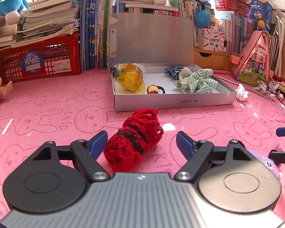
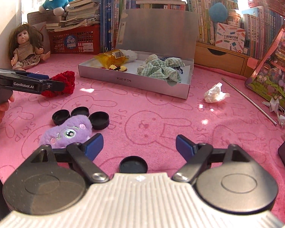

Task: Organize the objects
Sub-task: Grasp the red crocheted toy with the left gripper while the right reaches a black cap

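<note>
The red crocheted bundle [image 1: 133,142] lies on the pink tabletop [image 1: 47,114], just in front of the open grey box [image 1: 172,102] and between the fingers of my left tool [image 1: 141,142]. That tool stands wide open and holds nothing; its blue pads [image 1: 97,141] flank the bundle without pressing it. To grip well, I judge I should centre the bundle between the pads, close across its banded middle where the yarn is thickest, and squeeze only until the soft knit stops yielding, then lift clear of the box's front wall before carrying it in.

My right tool [image 2: 138,145] is also wide open and empty. A single black cap [image 2: 133,165] lies between its fingers, close to the body; the purple plush [image 2: 66,133] sits just beside its left finger, with three more black caps [image 2: 99,120] touching or just behind the plush.

The box already holds a yellow packet [image 1: 130,79], a small crocheted piece [image 1: 152,89] and a green checked cloth [image 1: 195,81]; free floor remains in its middle. A crumpled tissue [image 2: 214,95] and a metal rod [image 2: 247,98] lie to the right, well apart from both grasps. The two tools work near each other, so I would move one at a time.
</note>
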### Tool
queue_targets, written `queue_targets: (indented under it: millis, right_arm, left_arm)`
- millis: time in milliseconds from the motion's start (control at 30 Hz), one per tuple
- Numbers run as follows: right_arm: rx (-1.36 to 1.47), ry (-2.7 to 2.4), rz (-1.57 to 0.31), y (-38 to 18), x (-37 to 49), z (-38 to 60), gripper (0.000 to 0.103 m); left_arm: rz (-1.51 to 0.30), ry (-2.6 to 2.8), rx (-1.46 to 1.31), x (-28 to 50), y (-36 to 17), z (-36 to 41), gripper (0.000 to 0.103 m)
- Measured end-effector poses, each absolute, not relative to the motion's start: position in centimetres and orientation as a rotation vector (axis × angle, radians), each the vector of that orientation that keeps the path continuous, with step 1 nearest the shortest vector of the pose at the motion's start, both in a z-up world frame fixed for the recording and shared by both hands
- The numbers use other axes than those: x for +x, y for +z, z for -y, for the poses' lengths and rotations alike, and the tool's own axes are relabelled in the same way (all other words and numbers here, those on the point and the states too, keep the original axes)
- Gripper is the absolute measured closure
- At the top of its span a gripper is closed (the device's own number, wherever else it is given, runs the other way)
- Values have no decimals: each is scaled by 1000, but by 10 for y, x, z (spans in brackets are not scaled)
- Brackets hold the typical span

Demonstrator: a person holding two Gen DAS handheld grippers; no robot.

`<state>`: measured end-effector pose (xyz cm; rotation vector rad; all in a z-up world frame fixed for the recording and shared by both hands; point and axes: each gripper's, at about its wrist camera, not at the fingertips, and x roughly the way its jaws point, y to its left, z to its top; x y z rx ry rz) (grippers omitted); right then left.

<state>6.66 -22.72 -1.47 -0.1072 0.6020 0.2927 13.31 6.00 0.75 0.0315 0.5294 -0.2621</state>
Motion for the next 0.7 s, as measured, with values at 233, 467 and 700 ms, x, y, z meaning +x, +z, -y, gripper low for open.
queue_targets:
  millis: [233, 467, 700]
  right_arm:
    - [-131, 290, -600, -20, 60, 218, 14]
    - [-129, 289, -607, -23, 57, 214, 14]
    - [-160, 288, -602, -26, 51, 211, 21]
  left_arm:
    - [-527, -233, 48, 135, 4, -60, 29]
    - [-539, -216, 42, 140, 1, -63, 32]
    - [-579, -182, 45, 151, -3, -61, 31]
